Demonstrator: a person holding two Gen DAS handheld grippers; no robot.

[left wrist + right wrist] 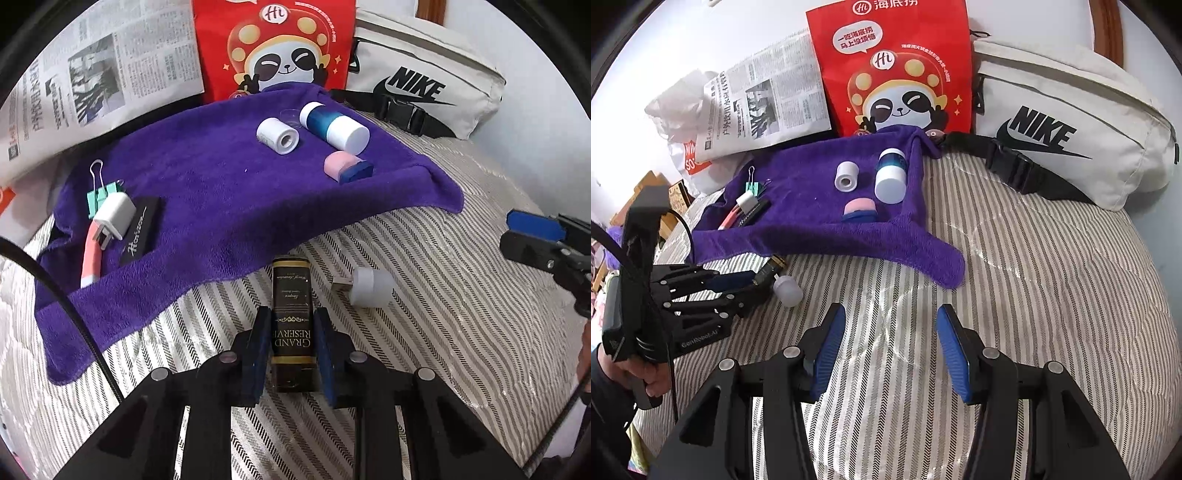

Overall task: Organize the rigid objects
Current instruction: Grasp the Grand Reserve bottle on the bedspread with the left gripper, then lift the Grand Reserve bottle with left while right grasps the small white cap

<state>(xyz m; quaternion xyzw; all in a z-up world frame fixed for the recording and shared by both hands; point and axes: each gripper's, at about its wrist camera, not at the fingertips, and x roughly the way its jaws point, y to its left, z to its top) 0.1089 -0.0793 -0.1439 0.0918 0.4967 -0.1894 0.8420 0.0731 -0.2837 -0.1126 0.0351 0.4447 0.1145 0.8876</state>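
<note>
My left gripper [291, 328] is shut on a black "Grand Reserve" box [291, 295] lying on the striped bed, just in front of the purple towel [221, 192]. A small white bottle [371, 287] lies right of the box. On the towel are a white roll [277, 136], a blue-and-white bottle [334, 127], a pink-and-blue piece [347, 167], a white charger plug [114, 218], a green binder clip [101, 194], a pink stick [90, 258] and a black "Horizon" bar [142, 230]. My right gripper [892, 347] is open and empty above the bedspread; it also shows in the left wrist view [532, 236].
A red panda bag [890, 70], a newspaper [768, 99] and a white Nike waist bag [1071, 129] stand behind the towel. The striped bedspread [1034, 277] stretches to the right. A white plastic bag [677, 110] sits at far left.
</note>
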